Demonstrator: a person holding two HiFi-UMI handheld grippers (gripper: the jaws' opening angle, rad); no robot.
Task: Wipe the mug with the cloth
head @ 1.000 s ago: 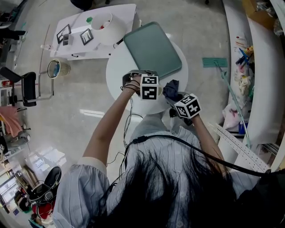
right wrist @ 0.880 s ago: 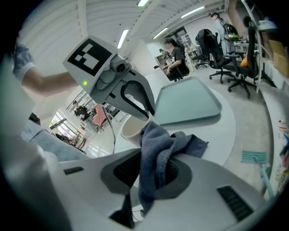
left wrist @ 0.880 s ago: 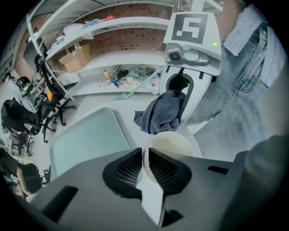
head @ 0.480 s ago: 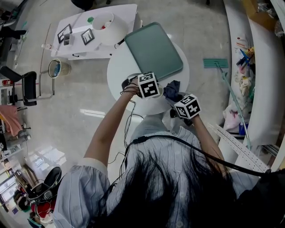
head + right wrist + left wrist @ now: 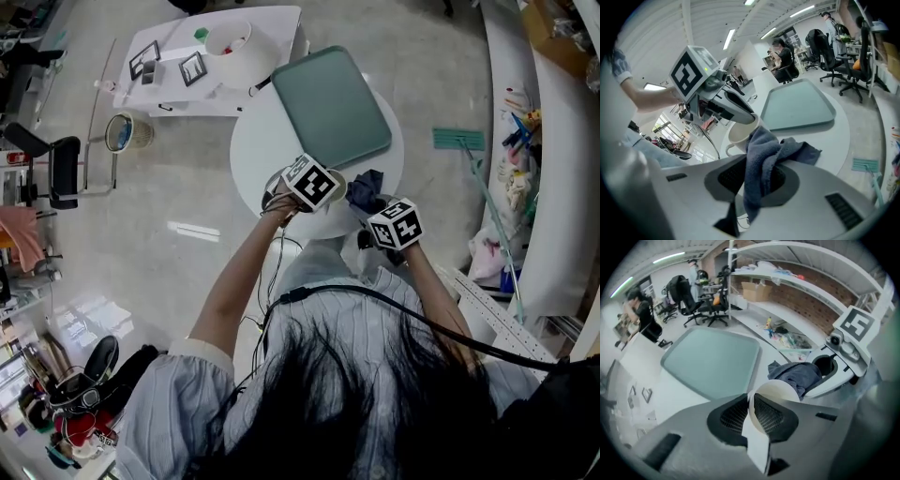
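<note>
The left gripper view is dominated by the left gripper (image 5: pixel 750 401), whose jaws are closed on the wall of the cream mug (image 5: pixel 777 391), with one pad inside the rim and one outside. The mug is held over the near part of the round white table (image 5: pixel 253 155), in front of the teal tray (image 5: pixel 330 105); whether its base rests on the table cannot be told. In the right gripper view, the blue-grey cloth (image 5: pixel 761 159) is seen pinched at a bunched fold between the jaws of the right gripper (image 5: pixel 757 171), with a loose end hanging below and a crumpled mass projecting beyond the tips. The cloth is brought up beside the mug's rim; contact looks likely but cannot be confirmed. The mug is judged to be ceramic: rigid, smooth-glazed and so slippery, fairly heavy for a pinch on a single wall, and liable to break if dropped. A hold deep over the rim, as it is taken now, is thought best, although the mug could be swung about the pads by sideways pressure from wiping. The cloth is judged light, soft and limp, so it will be folded back under pressure. It is best gripped at a thick bunch, so that a pad of fabric, not the jaw tips, is pressed against the glaze.
</note>
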